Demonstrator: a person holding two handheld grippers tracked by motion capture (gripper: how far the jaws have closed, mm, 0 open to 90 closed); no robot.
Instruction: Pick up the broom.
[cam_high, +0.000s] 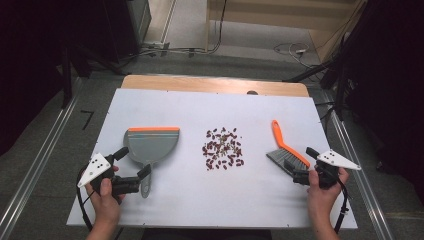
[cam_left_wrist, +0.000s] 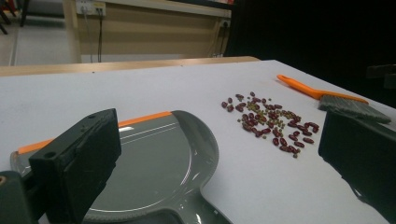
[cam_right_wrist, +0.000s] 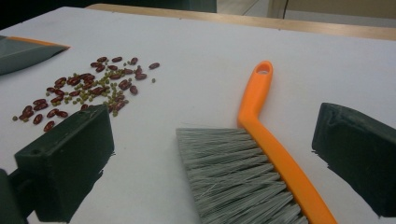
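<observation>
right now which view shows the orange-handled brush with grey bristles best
The right gripper view: the orange-handled brush with grey bristles lies close up, handle hole and bristles sharp. The high view shows it whole but small; the left gripper view shows it far off, low and edge-on.

Open right claw (cam_right_wrist: 219, 154) straddles the brush (cam_right_wrist: 261, 163); beans (cam_right_wrist: 88, 91) scattered beyond
</observation>
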